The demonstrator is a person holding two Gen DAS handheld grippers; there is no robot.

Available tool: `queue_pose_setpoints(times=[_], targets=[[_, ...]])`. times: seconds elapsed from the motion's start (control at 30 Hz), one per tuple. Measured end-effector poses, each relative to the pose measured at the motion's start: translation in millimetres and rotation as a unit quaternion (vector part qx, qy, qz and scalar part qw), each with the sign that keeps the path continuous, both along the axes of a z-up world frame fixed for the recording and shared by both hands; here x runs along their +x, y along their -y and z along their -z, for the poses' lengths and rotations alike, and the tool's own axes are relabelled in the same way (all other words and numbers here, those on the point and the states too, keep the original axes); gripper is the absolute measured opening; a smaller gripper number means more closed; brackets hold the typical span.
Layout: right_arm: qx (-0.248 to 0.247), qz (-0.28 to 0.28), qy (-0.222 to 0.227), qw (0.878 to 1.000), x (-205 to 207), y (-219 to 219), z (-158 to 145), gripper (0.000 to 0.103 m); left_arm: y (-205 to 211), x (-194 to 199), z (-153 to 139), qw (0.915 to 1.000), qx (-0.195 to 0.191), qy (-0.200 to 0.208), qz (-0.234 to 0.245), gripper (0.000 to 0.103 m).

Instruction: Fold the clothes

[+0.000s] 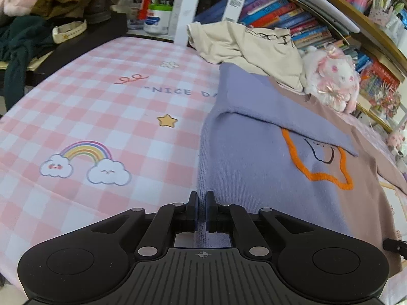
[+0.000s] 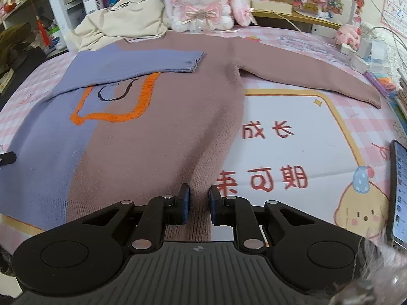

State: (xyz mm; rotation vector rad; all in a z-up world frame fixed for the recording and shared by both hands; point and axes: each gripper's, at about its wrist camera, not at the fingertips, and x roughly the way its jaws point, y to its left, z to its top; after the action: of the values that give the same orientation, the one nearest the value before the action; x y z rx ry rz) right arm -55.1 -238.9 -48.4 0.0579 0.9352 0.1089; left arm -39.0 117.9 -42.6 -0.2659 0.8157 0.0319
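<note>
Left gripper (image 1: 202, 209): pressed together on the sweater (image 1: 267, 178) at its lilac hem corner.
Right gripper (image 2: 199, 206): pinching the mauve hem corner.
Sweater: flat on the checked tablecloth (image 1: 101, 106), ahead of both tools; lilac sleeve (image 2: 142, 62) folded across.
Handling: likely soft, limp, sags; lift both corners evenly.

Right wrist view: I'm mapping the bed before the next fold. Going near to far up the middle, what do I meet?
right gripper pinching the sweater's hem → brown sweater body → orange outline patch → folded purple sleeve → sweater neckline → bunny plush
</note>
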Motion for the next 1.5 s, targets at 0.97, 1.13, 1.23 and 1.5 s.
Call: queue_pose_setpoints(times=[0.97, 1.13, 1.23, 1.5], targets=[[0.002, -0.051, 0.004, 0.999, 1.1, -28.8, 0.2, 0.016, -28.7, -2.8, 1.3, 0.9997, 0.005, -0.009, -0.023, 0.004], [0.002, -0.044, 0.005, 0.999, 0.5, -28.1, 0.0, 0.019, -26.4, -2.6, -0.2, 0.9996, 0.018, -0.012, -0.016, 0.008], [-0.006, -0.033, 0.012, 0.999, -2.8, -27.8, -3.7, 0.046, -22.0, -5.4, -4.5, 0.9993, 0.030, -0.010, -0.019, 0.013], [-0.030, 0.008, 0.062, 0.998, -20.0, -29.4, -21.1, 0.090, -0.2, -23.5, -27.8, 0.9960, 0.080, 0.041, -0.007, 0.083]])
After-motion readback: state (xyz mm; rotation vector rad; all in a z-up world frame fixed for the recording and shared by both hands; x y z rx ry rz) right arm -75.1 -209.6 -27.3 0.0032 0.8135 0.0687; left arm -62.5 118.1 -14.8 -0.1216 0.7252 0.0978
